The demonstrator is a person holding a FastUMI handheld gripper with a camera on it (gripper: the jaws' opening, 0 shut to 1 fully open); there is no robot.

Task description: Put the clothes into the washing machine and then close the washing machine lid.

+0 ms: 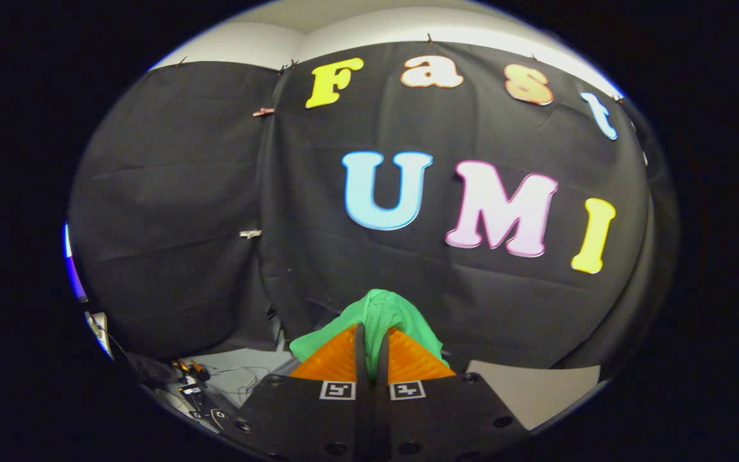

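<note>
The claw [371,350] is pinching a green garment [382,314], bunched between and just beyond its fingers, held up before the booth wall. Only a thin fold looks caught; it could slip free mid-carry.

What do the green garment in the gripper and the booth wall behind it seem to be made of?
Green garment: probably a thin, matte knit or mesh fabric; it drapes in soft folds, pinched in the gripper. Booth wall: matte black woven cloth, judging by its creases and clips.

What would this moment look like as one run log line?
hand-held gripper: shut on green cloth | cloth: pinched between fingers, bunched ahead of tips, lifted | backdrop: black booth wall | stage: carrying
</note>
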